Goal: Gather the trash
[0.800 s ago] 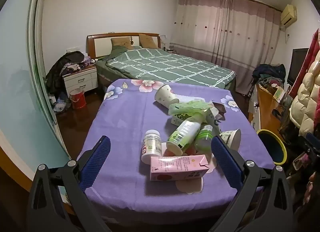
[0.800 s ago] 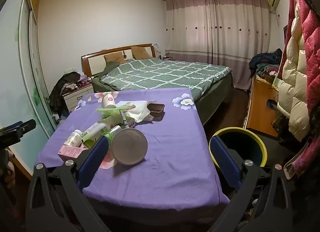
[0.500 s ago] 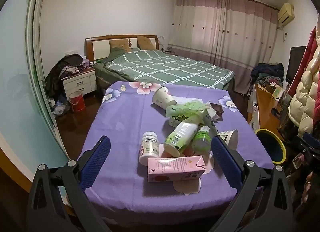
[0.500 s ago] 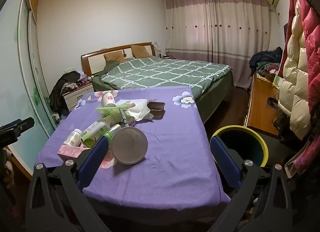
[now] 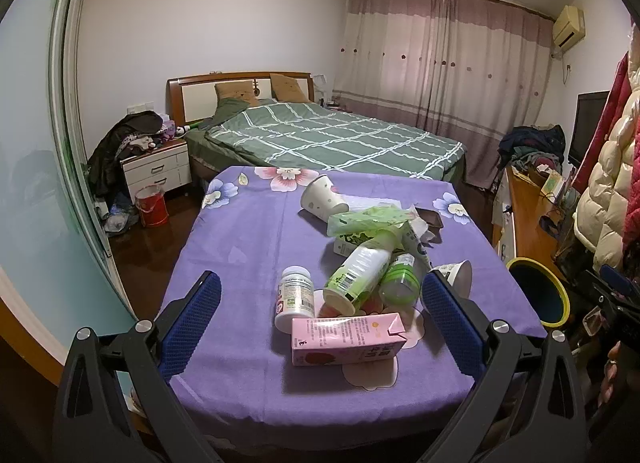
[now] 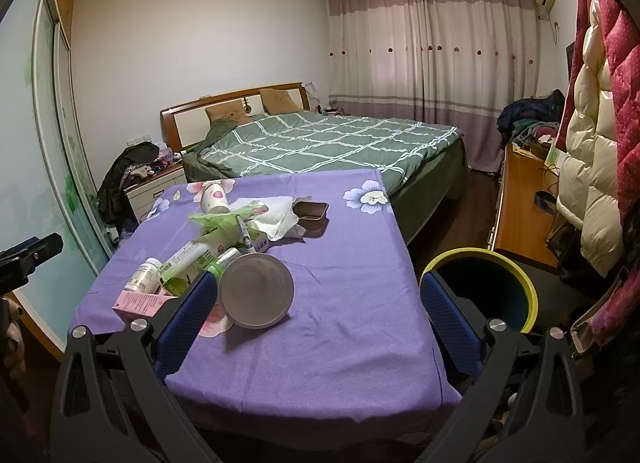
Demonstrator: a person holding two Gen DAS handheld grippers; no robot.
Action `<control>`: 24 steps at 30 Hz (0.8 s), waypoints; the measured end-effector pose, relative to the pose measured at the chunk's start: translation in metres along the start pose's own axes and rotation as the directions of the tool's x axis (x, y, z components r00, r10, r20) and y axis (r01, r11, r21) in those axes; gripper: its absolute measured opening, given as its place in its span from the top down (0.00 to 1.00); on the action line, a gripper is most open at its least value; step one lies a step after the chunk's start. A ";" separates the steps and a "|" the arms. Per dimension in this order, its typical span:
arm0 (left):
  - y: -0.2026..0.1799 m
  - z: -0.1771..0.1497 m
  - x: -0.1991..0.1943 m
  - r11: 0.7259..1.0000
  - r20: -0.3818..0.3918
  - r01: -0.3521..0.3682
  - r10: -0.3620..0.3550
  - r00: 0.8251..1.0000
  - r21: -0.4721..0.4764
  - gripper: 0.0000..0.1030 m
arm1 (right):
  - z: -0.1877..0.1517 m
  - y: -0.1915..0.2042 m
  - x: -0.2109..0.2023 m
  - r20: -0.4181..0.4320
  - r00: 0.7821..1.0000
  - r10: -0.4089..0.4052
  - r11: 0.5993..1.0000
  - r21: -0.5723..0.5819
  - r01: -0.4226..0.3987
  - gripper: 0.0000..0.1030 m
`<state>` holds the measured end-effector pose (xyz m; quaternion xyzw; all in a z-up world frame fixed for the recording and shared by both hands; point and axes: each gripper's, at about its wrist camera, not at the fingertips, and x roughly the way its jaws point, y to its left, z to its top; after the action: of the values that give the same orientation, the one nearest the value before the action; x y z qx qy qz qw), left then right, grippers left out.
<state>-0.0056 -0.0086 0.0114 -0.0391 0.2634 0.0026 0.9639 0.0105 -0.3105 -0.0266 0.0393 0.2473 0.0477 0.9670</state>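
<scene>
Trash lies piled on a purple flowered table [image 5: 240,247]: a pink carton [image 5: 346,339], a white pill bottle [image 5: 294,297], a green-white bottle [image 5: 358,277], a small green jar [image 5: 400,283], a tipped paper cup [image 5: 322,197], a green bag [image 5: 368,219] and a tipped white tub [image 5: 454,273]. My left gripper [image 5: 320,313] is open and empty, short of the carton. My right gripper [image 6: 318,311] is open and empty, with the white tub [image 6: 256,291] just ahead of its left finger. A yellow-rimmed bin [image 6: 482,289] stands beside the table on the right.
A brown tray [image 6: 310,211] and white tissue [image 6: 276,215] lie behind the pile. A green bed [image 5: 320,139] is beyond the table, a wooden desk [image 6: 524,199] and hanging coats [image 6: 596,167] to the right, a nightstand [image 5: 156,169] and red bucket [image 5: 152,209] to the left.
Both views have shifted slightly; the left gripper has drifted a little relative to the pile. Both grippers stay open and empty. Nothing on the table has moved.
</scene>
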 end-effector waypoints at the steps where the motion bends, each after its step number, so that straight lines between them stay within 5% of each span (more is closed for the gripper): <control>1: 0.000 0.000 0.000 1.000 0.000 0.000 0.000 1.000 0.001 0.03 | 0.000 0.000 0.000 0.000 1.000 0.000 1.000 0.001 0.000 0.06; 24: -0.005 -0.001 0.001 1.000 -0.005 -0.005 0.005 1.000 0.011 0.03 | 0.000 -0.001 0.003 -0.009 1.000 0.000 1.000 0.006 0.000 0.06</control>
<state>-0.0049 -0.0134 0.0105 -0.0331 0.2660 0.0037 0.9634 0.0131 -0.3112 -0.0286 0.0420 0.2518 0.0472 0.9657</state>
